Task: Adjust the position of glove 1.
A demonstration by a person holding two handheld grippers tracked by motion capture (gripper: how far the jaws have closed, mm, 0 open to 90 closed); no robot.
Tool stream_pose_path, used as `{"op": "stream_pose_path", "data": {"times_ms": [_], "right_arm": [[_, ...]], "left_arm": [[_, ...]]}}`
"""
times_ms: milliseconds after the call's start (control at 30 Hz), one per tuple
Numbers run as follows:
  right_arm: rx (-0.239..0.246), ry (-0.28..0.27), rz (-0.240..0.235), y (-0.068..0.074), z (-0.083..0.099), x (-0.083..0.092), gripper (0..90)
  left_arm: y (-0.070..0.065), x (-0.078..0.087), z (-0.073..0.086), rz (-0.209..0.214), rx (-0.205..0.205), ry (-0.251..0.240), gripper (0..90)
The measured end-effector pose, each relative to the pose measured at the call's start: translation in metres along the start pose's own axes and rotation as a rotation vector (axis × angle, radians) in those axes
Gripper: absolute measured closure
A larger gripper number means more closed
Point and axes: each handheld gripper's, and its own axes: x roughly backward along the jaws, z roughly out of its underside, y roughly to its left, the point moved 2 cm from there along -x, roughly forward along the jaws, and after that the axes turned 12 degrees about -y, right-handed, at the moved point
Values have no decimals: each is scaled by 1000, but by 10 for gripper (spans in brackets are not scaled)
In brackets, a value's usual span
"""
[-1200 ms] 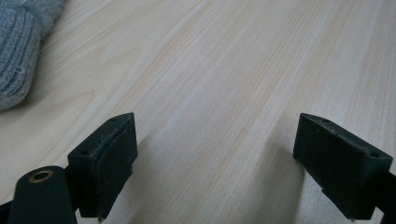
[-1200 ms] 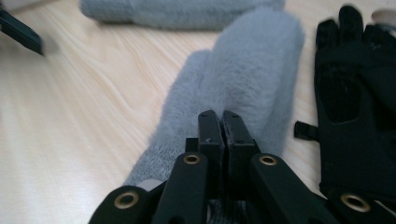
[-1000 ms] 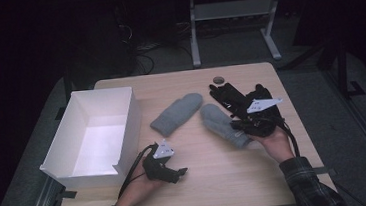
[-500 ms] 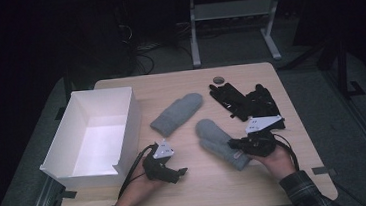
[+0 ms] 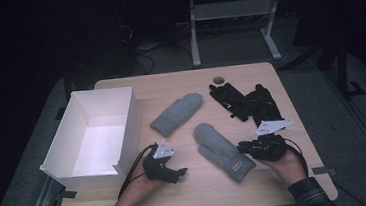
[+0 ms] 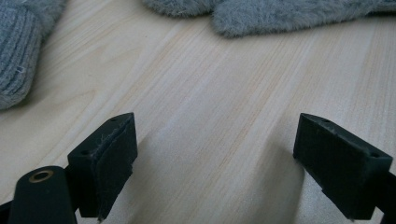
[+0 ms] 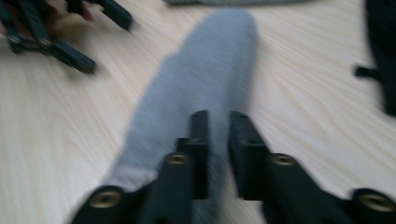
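Two grey mittens lie on the wooden table. The far mitten (image 5: 177, 114) (image 6: 18, 51) points toward the back right. The near mitten (image 5: 223, 152) (image 7: 205, 70) (image 6: 280, 14) lies slanted in front of it. My right gripper (image 5: 241, 147) (image 7: 218, 114) hovers low at this mitten's cuff end; its jaws have just been opening and stand a narrow gap apart, with no fold seen pinched between them. My left gripper (image 5: 181, 173) (image 6: 229, 140) rests on bare wood left of the near mitten, jaws wide open and empty.
A white open box (image 5: 122, 123) stands at the table's left side. A pair of black gloves (image 5: 246, 102) (image 7: 380, 56) lies at the back right, with a small dark round thing (image 5: 217, 80) behind them. Bare wood lies along the front edge.
My right gripper has moved toward the front edge, dragging the near mitten away from the black gloves. The left gripper has stayed still.
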Motion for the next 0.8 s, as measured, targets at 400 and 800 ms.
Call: {"op": "stream_pose_path", "data": {"times_ms": [400, 800], "right_arm": [[45, 144, -31, -10, 25, 7, 900], [83, 170, -134, 15, 21, -4, 900]], "left_arm": [[-1, 0, 0, 0, 11, -5, 129], [-1, -1, 0, -5, 14, -6, 128]]}}
